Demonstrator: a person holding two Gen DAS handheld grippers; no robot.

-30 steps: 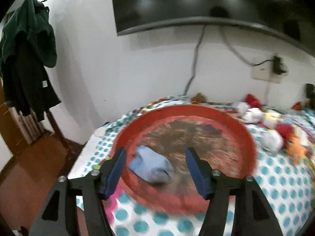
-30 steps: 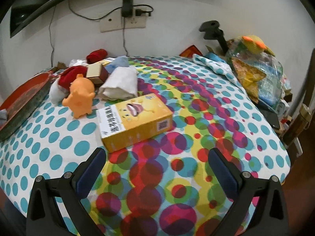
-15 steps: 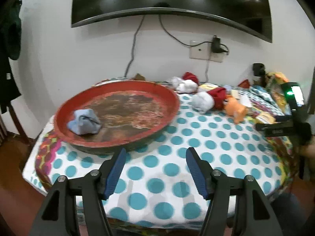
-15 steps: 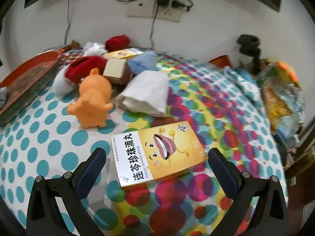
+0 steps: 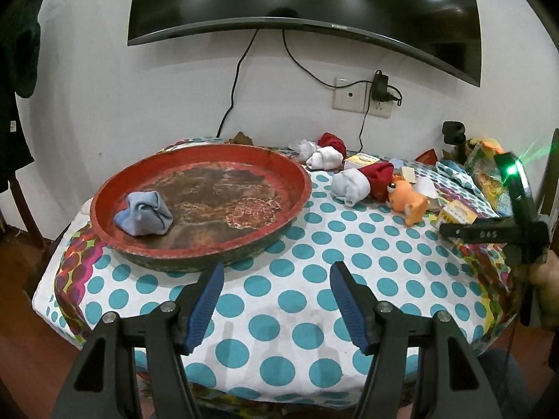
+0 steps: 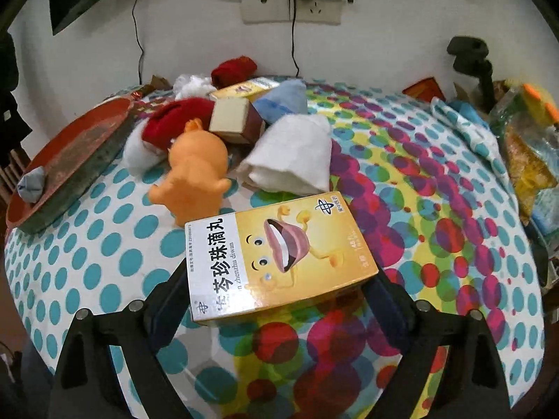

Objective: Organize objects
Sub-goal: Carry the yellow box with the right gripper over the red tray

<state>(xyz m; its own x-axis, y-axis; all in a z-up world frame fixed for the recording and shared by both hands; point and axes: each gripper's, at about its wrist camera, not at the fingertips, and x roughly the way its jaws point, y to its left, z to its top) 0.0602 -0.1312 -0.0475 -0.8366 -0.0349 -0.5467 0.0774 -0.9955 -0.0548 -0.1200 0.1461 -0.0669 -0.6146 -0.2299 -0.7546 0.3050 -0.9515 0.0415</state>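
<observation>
Item: yellow box (image 6: 279, 256), flat on the dotted tablecloth (image 6: 401, 181), lying between the fingers of my right gripper (image 6: 279, 289); jaws just closing in, contact with its sides unclear. My left gripper (image 5: 276, 300): half open, empty, just short of the red tray (image 5: 293, 178) containing a blue sock (image 5: 143, 209).

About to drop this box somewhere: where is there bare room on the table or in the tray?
Most of the red tray is free beyond the blue sock. Cloth before the left gripper is bare. Crowded: behind the yellow box, around the orange toy.
</observation>
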